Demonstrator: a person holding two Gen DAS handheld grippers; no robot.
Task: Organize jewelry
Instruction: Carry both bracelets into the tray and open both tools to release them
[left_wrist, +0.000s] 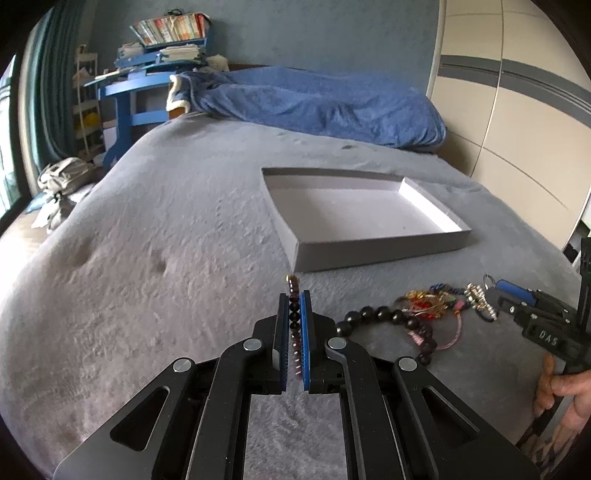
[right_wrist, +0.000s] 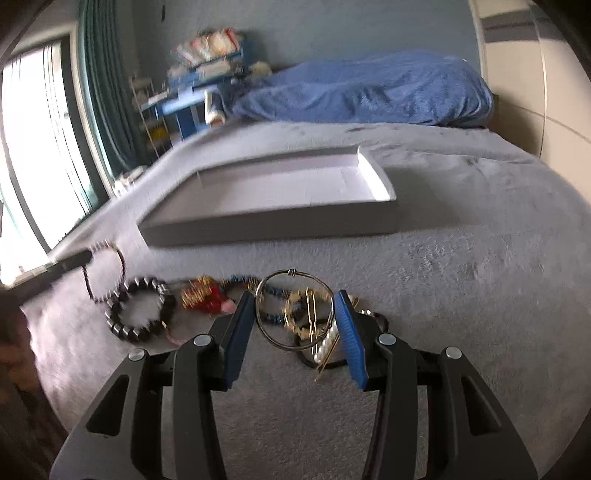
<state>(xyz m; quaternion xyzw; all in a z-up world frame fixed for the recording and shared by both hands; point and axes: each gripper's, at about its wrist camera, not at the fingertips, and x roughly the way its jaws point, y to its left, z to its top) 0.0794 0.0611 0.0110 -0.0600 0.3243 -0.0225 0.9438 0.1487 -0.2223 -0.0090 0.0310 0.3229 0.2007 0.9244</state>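
My left gripper is shut on a thin beaded bracelet of small dark and copper beads, held above the grey bed cover. A shallow grey tray with a white inside lies beyond it. To its right lies a jewelry pile with a large black bead bracelet. My right gripper is open over that pile, its blue pads either side of a silver ring bangle, a gold chain piece and a pearl hair clip. The black bead bracelet and the tray show there too.
A grey plush bed cover lies under everything. A blue blanket is bunched at the bed's far end. A blue desk piled with books stands at the back left. A cupboard wall is on the right, a window on the left.
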